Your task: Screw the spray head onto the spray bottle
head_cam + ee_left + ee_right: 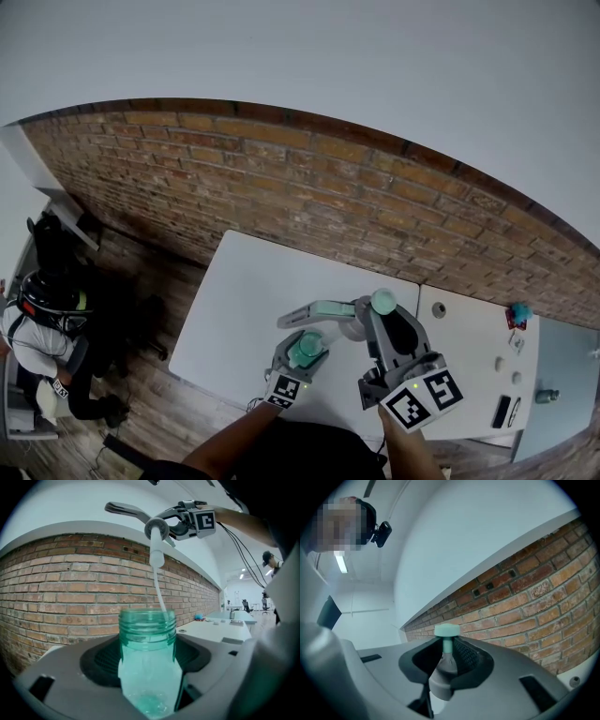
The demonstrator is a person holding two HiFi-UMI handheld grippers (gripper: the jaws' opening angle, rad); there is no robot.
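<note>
My left gripper is shut on a clear teal spray bottle, held upright above the white table. In the left gripper view the bottle stands between the jaws with its threaded neck open. The spray head hangs well above the neck, and its thin white dip tube reaches down into the neck. My right gripper is shut on the spray head, whose grey trigger points left. In the right gripper view the grey head with its teal knob sits between the jaws.
A brick wall runs behind the table. On the adjoining table to the right lie a blue-teal object, a black item and a small bottle. A person sits on the floor at the far left.
</note>
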